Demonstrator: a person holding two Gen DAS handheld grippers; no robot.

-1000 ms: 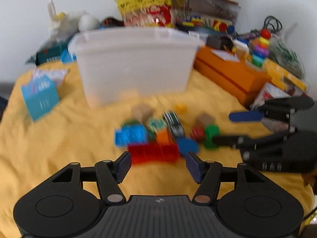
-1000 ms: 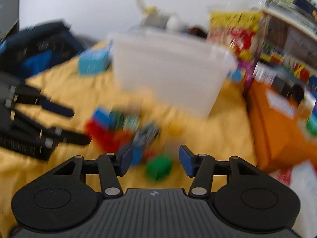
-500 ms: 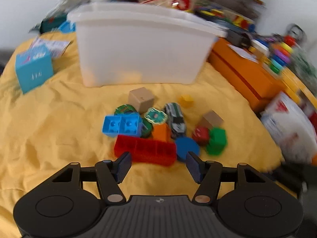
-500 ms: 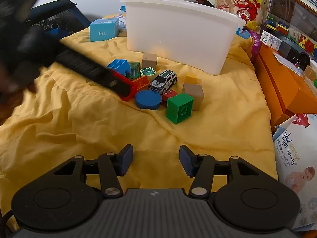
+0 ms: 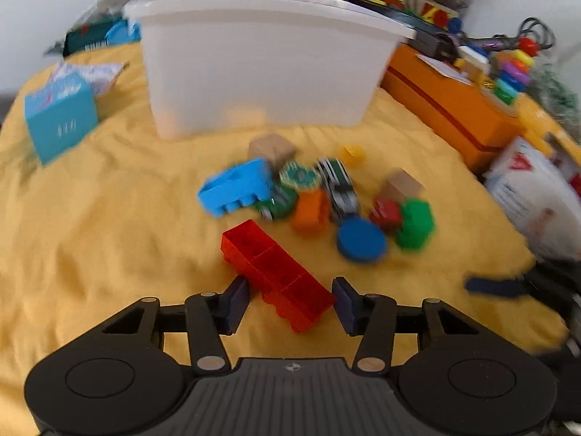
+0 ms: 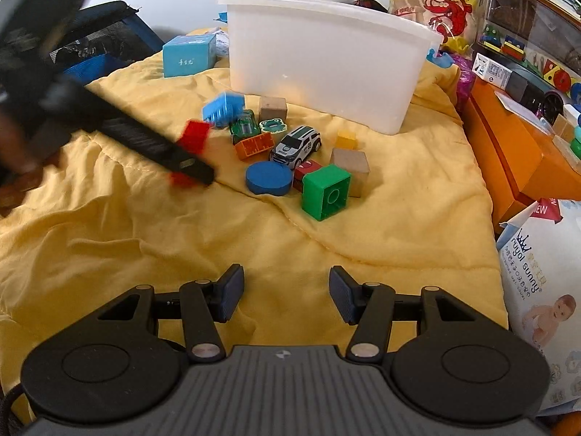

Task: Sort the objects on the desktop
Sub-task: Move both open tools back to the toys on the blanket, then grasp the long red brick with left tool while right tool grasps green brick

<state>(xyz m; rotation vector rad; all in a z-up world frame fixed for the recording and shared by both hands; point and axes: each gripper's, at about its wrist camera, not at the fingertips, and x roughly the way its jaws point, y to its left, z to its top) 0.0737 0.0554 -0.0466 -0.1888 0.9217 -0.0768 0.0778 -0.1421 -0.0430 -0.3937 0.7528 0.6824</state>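
A long red brick (image 5: 276,279) lies tipped on the yellow cloth (image 5: 109,236), hollow side up. Its near end sits between the fingers of my left gripper (image 5: 290,301), which is open around it. From the right wrist view the left gripper (image 6: 192,167) is blurred and the red brick (image 6: 194,134) shows behind its finger. Beyond lie a tilted blue brick (image 6: 222,108), an orange brick (image 6: 254,145), a toy car (image 6: 296,143), a blue disc (image 6: 268,178) and a green brick (image 6: 326,190). My right gripper (image 6: 285,290) is open over bare cloth.
A white plastic bin (image 6: 326,58) stands behind the pile. An orange box (image 5: 454,109) and a wipes pack (image 6: 541,283) line the right side. A teal carton (image 5: 60,120) sits at the left, a dark bag (image 6: 109,47) beyond it. Wooden cubes (image 6: 350,167) rest among the toys.
My left gripper has pushed forward so its fingers straddle the red brick, which has turned and tipped over. The blue brick has tilted onto its side. The right gripper has drawn back.
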